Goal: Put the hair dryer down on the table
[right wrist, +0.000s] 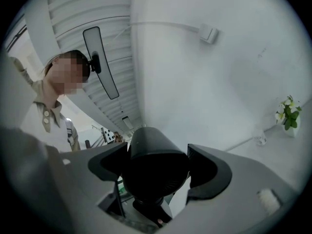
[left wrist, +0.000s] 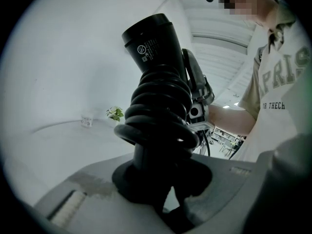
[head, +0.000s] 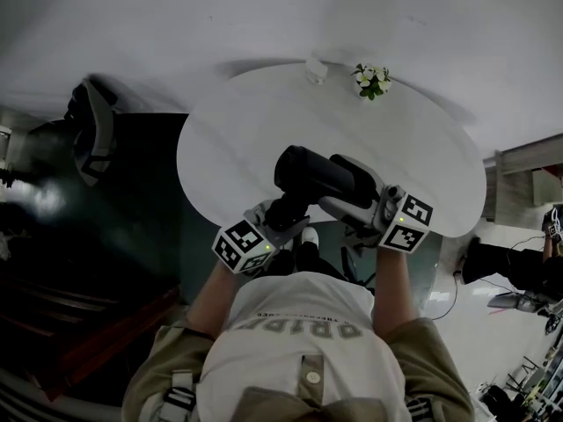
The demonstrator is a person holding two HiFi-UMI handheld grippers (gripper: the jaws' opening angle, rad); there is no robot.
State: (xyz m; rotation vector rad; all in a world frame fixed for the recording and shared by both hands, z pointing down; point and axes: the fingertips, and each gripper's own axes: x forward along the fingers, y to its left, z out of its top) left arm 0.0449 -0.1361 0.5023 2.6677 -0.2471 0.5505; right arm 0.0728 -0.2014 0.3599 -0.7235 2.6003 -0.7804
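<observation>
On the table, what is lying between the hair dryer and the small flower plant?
Nothing: in the head view, only bare white table separates the hair dryer from the flower plant.

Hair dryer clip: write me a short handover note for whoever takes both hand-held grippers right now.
Grippers: left hand-held gripper is shut on the hair dryer at its cord-wrapped handle. The right hand-held gripper has its jaws against both sides of the barrel.
Position: dryer held in the air over the near edge of the white round table.
Done: dryer is over the table.
Left: lower it onto the tabletop, open both grippers, withdraw.
</observation>
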